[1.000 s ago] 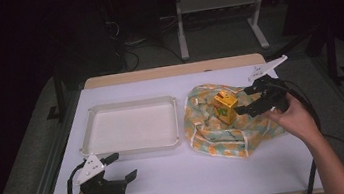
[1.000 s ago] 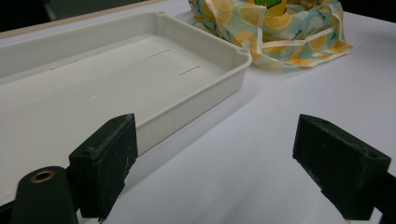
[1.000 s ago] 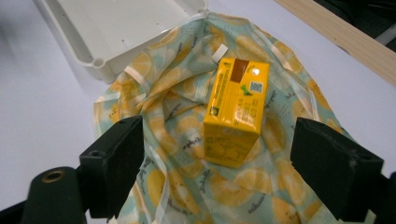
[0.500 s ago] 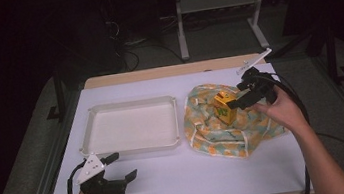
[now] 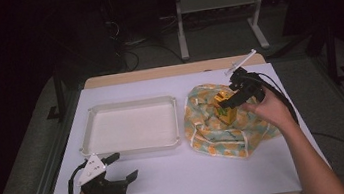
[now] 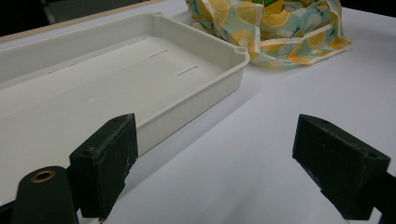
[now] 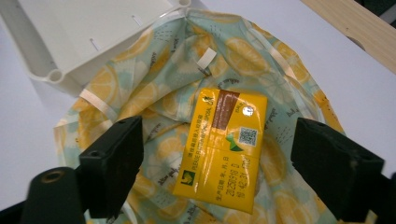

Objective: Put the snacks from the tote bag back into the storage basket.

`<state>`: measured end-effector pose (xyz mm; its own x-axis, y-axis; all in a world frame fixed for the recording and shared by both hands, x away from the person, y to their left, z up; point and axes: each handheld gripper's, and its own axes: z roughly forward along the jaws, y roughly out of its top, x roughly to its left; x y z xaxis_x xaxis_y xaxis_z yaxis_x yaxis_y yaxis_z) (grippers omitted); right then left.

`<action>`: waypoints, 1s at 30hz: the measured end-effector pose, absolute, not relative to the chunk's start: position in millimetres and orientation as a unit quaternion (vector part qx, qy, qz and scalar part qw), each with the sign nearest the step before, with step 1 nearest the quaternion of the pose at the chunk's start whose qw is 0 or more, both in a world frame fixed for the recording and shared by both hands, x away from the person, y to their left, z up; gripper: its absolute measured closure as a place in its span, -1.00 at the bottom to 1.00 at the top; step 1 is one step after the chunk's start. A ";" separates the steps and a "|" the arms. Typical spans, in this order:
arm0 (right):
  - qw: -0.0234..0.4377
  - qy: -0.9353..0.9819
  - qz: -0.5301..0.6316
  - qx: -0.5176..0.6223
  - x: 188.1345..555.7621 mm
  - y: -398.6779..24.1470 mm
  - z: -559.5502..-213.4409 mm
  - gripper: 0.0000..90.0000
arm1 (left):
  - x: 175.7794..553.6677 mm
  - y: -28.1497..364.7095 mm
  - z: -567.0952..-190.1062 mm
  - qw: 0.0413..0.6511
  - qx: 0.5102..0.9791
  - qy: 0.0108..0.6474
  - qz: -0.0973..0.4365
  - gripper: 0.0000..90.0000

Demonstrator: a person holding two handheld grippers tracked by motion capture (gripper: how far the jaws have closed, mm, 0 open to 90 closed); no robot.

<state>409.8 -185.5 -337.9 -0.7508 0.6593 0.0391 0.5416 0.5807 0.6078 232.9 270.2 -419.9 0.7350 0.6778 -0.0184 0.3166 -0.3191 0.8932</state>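
1. Right gripper (image 7: 219, 172) poised over the yellow carton (image 7: 222, 147), jaws spread wide on either side, gripping nothing; the stance suggests an approach to lift it
2. Carton stands inside the lemon-print bag (image 5: 213, 121), mouth slumped open, presumably for access
3. Left gripper (image 5: 114, 172) rests near the table's front edge, jaws wide, empty, beside the white tray (image 5: 133, 145)
4. Count: one carton, one bag, one tray, two grippers

I work in what looks like a lab or recording room. My bench (image 5: 187, 186) is a wooden top under a plain white sheet, lit brightly while everything around stays dark. At twelve o'clock, loose cables (image 5: 129, 52) lie on a grey floor (image 5: 215, 56) beside a white metal stand (image 5: 218, 5).
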 end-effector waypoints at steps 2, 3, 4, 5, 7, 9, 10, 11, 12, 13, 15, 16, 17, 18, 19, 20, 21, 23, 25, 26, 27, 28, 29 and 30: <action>0.100 0.884 0.304 0.340 410.8 -184.3 -338.6 -0.58 | 233.1 270.7 -420.1 0.492 0.790 0.317 0.182 -0.69; 0.101 0.884 0.304 0.340 411.2 -183.4 -339.0 -0.58 | 233.4 270.9 -420.4 0.493 0.790 0.316 0.182 -0.69; 0.105 0.884 0.303 0.341 411.6 -182.7 -339.5 -0.58 | 233.6 270.8 -420.6 0.493 0.790 0.317 0.182 -0.69; 0.107 0.884 0.301 0.342 412.0 -182.2 -339.8 -0.57 | 233.7 270.9 -420.7 0.493 0.790 0.316 0.182 -0.69; 0.108 0.884 0.298 0.344 413.2 -181.1 -341.1 -0.56 | 233.5 270.8 -420.6 0.494 0.789 0.317 0.182 -0.69; 0.111 0.885 0.291 0.345 413.9 -179.8 -342.8 -0.54 | 233.4 270.7 -420.6 0.493 0.790 0.316 0.182 -0.69; 0.113 0.885 0.288 0.347 414.2 -179.0 -344.0 -0.53 | 233.4 270.7 -420.7 0.493 0.790 0.316 0.183 -0.69; 0.111 0.886 0.285 0.348 414.8 -178.5 -345.2 -0.51 | 233.4 270.7 -420.7 0.493 0.790 0.316 0.183 -0.69; 0.109 0.887 0.283 0.349 415.7 -178.0 -346.5 -0.50 | 233.4 270.9 -420.7 0.493 0.790 0.316 0.182 -0.69; 0.105 0.887 0.280 0.352 416.2 -177.4 -347.5 -0.49 | 233.4 271.0 -420.6 0.493 0.790 0.316 0.182 -0.69; 0.102 0.886 0.278 0.356 417.4 -176.9 -348.9 -0.47 | 233.2 271.2 -420.6 0.494 0.788 0.317 0.182 -0.69; 0.101 0.887 0.277 0.356 418.1 -177.2 -349.4 -0.45 | 233.2 271.5 -420.6 0.493 0.789 0.317 0.182 -0.69; 0.103 0.886 0.275 0.358 418.1 -177.2 -349.9 -0.45 | 233.4 271.5 -420.7 0.493 0.790 0.317 0.182 -0.69; 0.106 0.886 0.274 0.360 418.2 -177.2 -350.5 -0.45 | 233.5 271.3 -420.8 0.493 0.790 0.318 0.181 -0.69; 0.106 0.886 0.273 0.361 418.3 -177.5 -351.3 -0.44 | 233.7 271.2 -420.9 0.493 0.790 0.317 0.181 -0.69; 0.105 0.885 0.271 0.364 418.4 -177.5 -351.9 -0.43 | 233.7 271.0 -420.9 0.493 0.790 0.317 0.182 -0.69; 0.105 0.885 0.268 0.365 418.6 -177.6 -352.7 -0.43 | 233.5 270.6 -420.9 0.493 0.789 0.318 0.182 -0.69; 0.106 0.886 0.264 0.365 418.8 -177.2 -354.7 -0.41 | 233.4 270.7 -420.8 0.493 0.789 0.317 0.184 -0.69; 0.107 0.888 0.258 0.366 418.5 -175.8 -356.9 -0.40 | 233.5 270.9 -420.9 0.493 0.789 0.317 0.184 -0.69; 0.109 0.888 0.258 0.364 418.7 -175.2 -358.2 -0.39 | 233.5 271.0 -420.9 0.492 0.789 0.318 0.184 -0.69; 0.109 0.888 0.256 0.366 418.3 -174.2 -359.1 -0.38 | 233.5 271.0 -421.0 0.492 0.789 0.318 0.183 -0.69; 0.108 0.889 0.254 0.365 418.4 -173.5 -360.0 -0.37 | 233.5 270.9 -421.1 0.493 0.788 0.319 0.183 -0.69; 0.108 0.889 0.253 0.365 418.4 -172.7 -361.1 -0.36 | 233.6 271.0 -421.1 0.492 0.789 0.318 0.184 -0.69; 0.108 0.889 0.253 0.365 418.3 -171.9 -362.0 -0.35 | 233.6 271.0 -421.1 0.492 0.789 0.319 0.183 -0.69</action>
